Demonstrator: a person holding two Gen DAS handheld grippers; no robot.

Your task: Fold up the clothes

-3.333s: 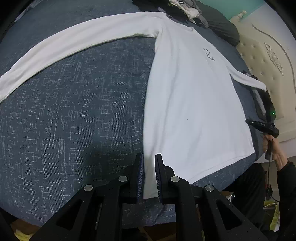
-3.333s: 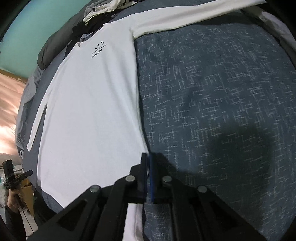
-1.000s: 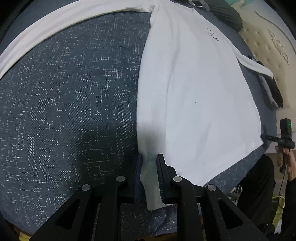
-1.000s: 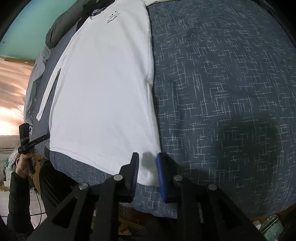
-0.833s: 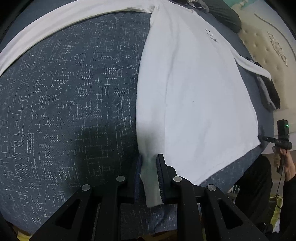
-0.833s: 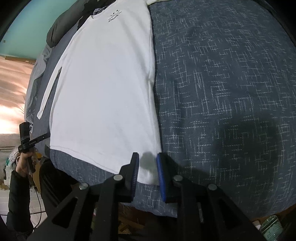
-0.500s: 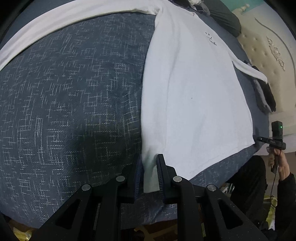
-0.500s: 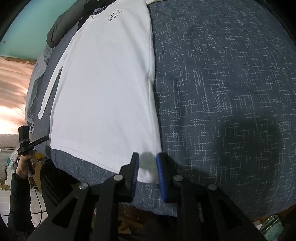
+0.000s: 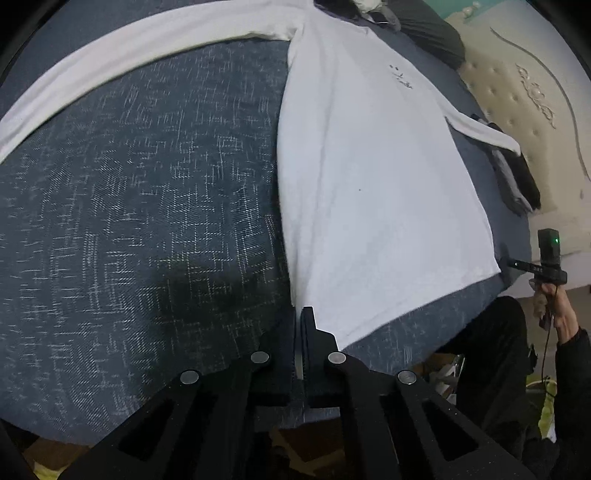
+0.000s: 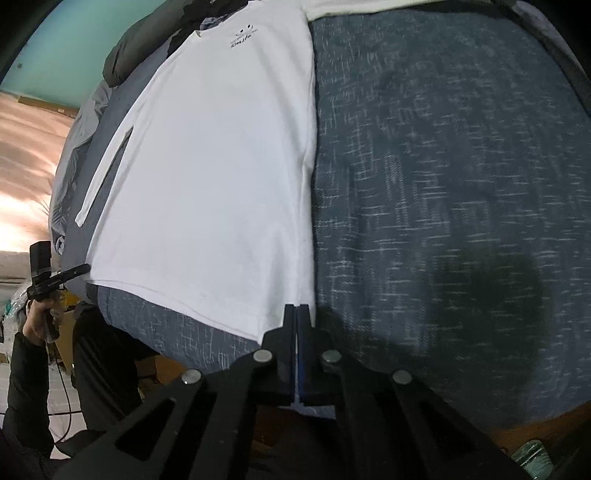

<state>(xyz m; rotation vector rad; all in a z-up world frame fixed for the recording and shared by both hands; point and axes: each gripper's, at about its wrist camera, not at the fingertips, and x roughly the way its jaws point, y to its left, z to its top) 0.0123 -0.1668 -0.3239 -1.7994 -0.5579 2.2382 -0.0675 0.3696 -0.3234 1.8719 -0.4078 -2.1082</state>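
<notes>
A white long-sleeved shirt (image 9: 369, 177) lies flat, front up, on a dark blue patterned bedspread (image 9: 147, 221). It also shows in the right wrist view (image 10: 214, 177). My left gripper (image 9: 300, 314) is shut on the shirt's bottom hem corner on one side. My right gripper (image 10: 296, 310) is shut on the hem corner on the other side. One sleeve (image 9: 129, 62) stretches out far across the bed. The other sleeve (image 10: 103, 177) lies along the body.
A pile of dark and grey clothes (image 9: 413, 26) lies beyond the collar. Folded dark garments (image 9: 517, 181) sit by the padded headboard (image 9: 535, 92). The bed edge runs just below the hem, with my legs (image 10: 110, 369) beside it.
Both grippers have closed onto the hem corners; a second ago their jaws stood apart around the cloth. The hem corner at the left gripper now lies flatter.
</notes>
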